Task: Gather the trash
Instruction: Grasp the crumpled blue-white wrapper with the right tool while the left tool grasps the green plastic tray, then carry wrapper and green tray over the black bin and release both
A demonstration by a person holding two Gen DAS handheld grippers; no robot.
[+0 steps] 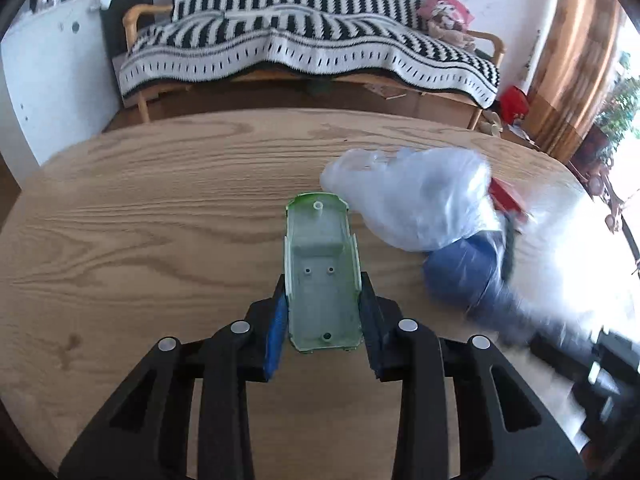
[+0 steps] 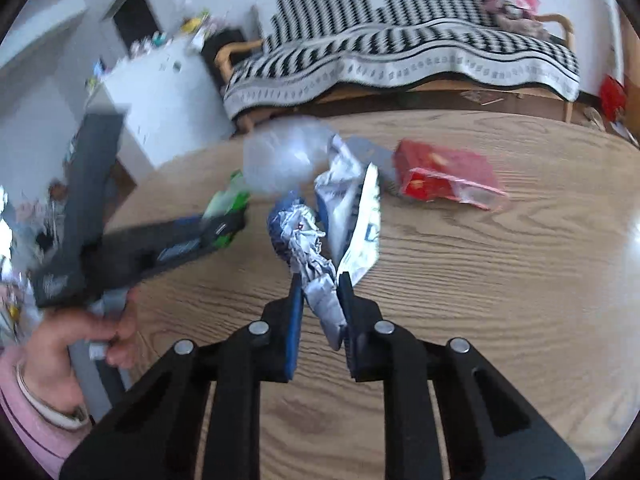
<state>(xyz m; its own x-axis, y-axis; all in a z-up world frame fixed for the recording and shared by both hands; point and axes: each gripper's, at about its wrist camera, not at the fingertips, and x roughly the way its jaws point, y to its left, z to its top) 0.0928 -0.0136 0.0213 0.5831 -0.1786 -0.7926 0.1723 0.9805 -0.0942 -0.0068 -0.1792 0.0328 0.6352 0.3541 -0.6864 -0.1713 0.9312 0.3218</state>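
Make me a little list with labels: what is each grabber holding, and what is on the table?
left hand-held gripper: shut on a green plastic shell, held over the table
right hand-held gripper: shut on a crumpled wrapper
table: round, wooden
on the table: red packet, lying flat
near the wrapper: clear plastic bag, blurred
behind the table: bench with a striped blanket

Bright daylight glare at right, motion blur, fisheye-bent edges.
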